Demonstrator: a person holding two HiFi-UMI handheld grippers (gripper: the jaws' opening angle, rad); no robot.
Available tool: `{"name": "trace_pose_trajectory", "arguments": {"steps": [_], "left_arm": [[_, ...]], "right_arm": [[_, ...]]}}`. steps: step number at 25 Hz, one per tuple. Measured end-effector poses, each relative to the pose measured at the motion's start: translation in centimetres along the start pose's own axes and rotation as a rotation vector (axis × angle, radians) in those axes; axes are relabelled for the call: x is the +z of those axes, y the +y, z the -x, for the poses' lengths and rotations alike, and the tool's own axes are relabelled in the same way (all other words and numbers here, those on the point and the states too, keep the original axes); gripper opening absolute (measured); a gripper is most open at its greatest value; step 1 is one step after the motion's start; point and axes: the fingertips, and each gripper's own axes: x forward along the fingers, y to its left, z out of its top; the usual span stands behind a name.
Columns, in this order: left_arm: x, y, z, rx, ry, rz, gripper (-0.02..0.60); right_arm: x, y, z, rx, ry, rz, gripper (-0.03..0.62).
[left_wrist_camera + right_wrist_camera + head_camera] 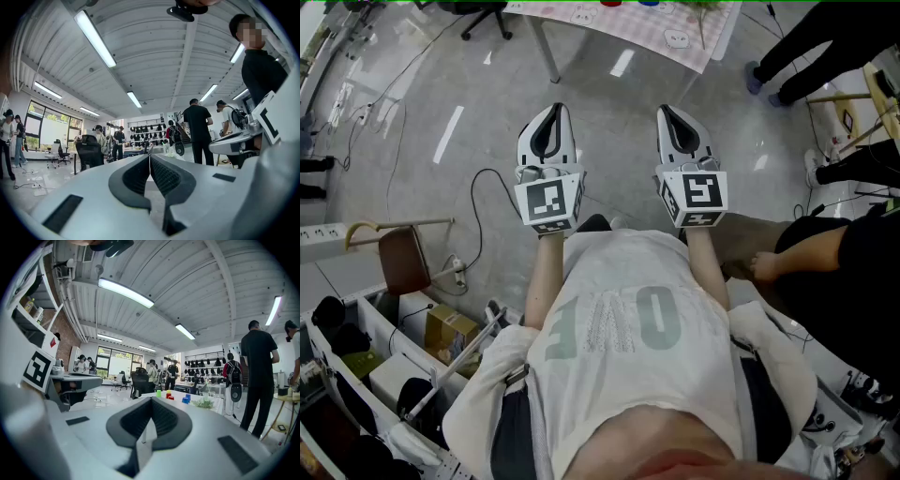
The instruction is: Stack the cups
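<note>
Left gripper [555,112], right gripper [667,112]: white shells, black pads.
Cubes [549,202]: black squares on white.
Cloth [656,28], 12 o'clock: pale pink check.
Cups: green [159,393], red [169,396], blue [186,399].
Shirt [628,309]: white, grey-green letters.
Floor [609,103]: grey.
Chair [403,261], 9 o'clock: brown.

A glossy grey floor [609,112] runs under a cloth-covered table [647,28], with tube lights [93,37] along the ribbed ceiling (large windows [47,131] brighten the far wall) and a black office chair [89,152].
</note>
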Motion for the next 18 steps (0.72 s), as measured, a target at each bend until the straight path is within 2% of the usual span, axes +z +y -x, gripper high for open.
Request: {"name": "trace_pose_trajectory", "arguments": {"steps": [6, 14, 18], "left_arm": [[-0.3, 0.1, -0.6, 0.013, 0.012, 0.0, 0.029], [-0.5, -0.1, -1.4, 0.004, 0.02, 0.013, 0.029], [-1.6, 1.0, -2.1, 0.022, 0.036, 0.027, 0.029]], "right_arm": [[-0.1, -0.2, -0.4, 0.015, -0.005, -0.001, 0.029], [-0.4, -1.6, -1.5, 0.01, -0.019, -0.091, 0.029], [-0.6, -1.4, -2.4, 0.033, -0.023, -0.096, 0.029]]}}
